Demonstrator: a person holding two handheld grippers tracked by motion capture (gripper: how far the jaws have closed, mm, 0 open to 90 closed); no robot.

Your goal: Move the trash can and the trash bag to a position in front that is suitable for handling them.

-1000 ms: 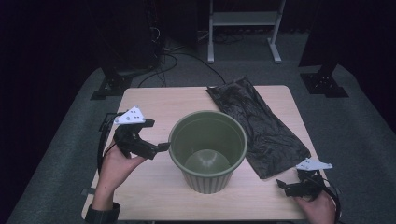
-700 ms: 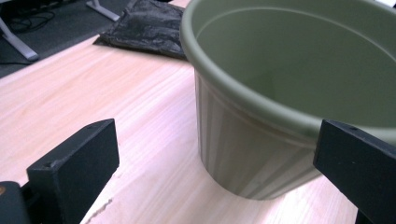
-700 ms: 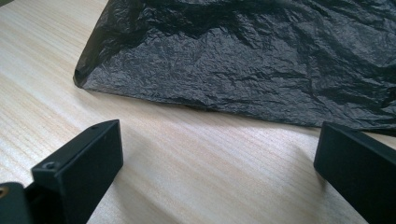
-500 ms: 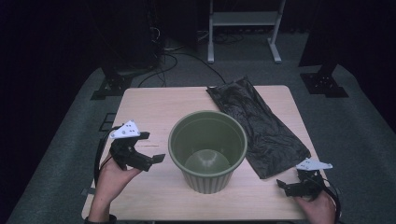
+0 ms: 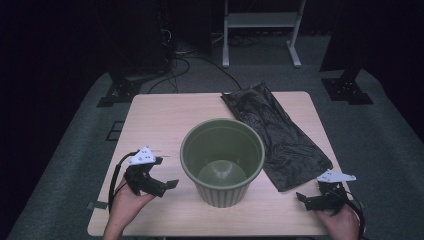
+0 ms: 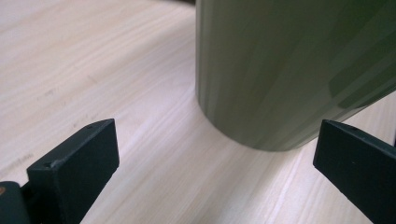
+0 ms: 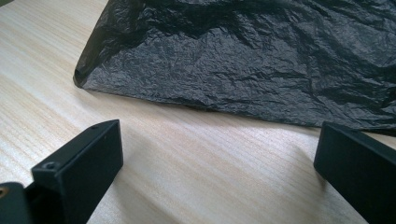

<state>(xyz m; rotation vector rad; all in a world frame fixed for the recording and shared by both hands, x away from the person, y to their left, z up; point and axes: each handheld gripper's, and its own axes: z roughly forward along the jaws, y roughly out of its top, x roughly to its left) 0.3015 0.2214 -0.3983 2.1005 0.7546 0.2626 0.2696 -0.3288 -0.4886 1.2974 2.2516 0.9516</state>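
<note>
An empty olive-green ribbed pot [image 5: 222, 160] stands upright in the middle of the wooden table [image 5: 160, 120]. A flat, crinkled black plastic bag [image 5: 277, 132] lies to its right, running from the far edge toward the near right. My left gripper [image 5: 167, 175] is open, low on the table a short way left of the pot; the left gripper view has the pot's wall [image 6: 289, 70] between the spread jaws. My right gripper [image 5: 302, 196] rests open at the near right corner, facing the bag's near edge [image 7: 233, 65].
A metal stand [image 5: 260, 30], cables and dark equipment legs [image 5: 347, 87] sit on the grey floor beyond the table. Bare wood lies at the table's far left and along the front edge.
My left gripper has drawn back from the pot's rim, toward the person and down to the table. The right gripper has stayed still.
</note>
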